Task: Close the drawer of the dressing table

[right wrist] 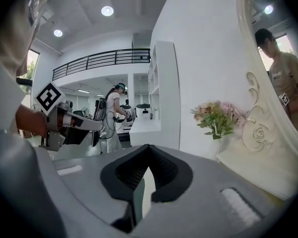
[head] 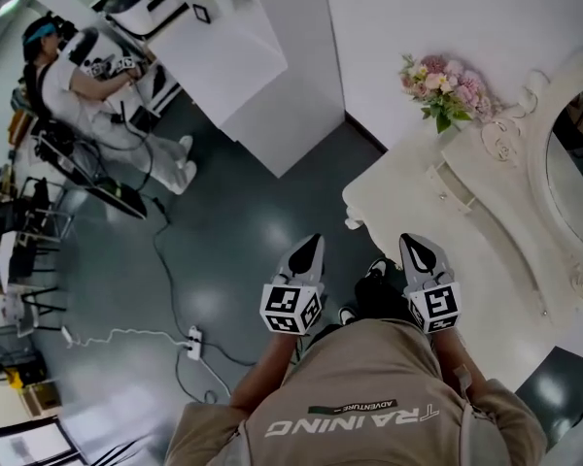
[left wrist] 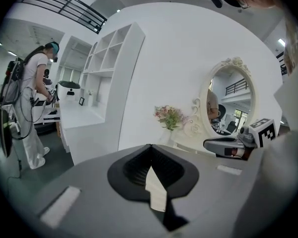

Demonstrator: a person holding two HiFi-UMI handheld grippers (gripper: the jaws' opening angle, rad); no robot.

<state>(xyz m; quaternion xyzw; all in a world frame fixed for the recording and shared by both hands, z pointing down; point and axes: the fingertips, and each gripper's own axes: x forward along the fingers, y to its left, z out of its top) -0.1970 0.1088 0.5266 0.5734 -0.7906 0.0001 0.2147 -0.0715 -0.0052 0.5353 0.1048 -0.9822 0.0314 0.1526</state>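
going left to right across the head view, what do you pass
person in white → power strip on the floor → left gripper → right gripper → oval mirror

**A:** Where does my head view look from?
**B:** From above, steeply down onto the left hand-held gripper (head: 309,246) and right hand-held gripper (head: 418,246); the surface (head: 418,187) lies at right.
**A:** And my gripper views?
**B:** Each looks low along its own jaws, roughly level. Both share the flowers (left wrist: 170,116) and mirror (left wrist: 229,99).
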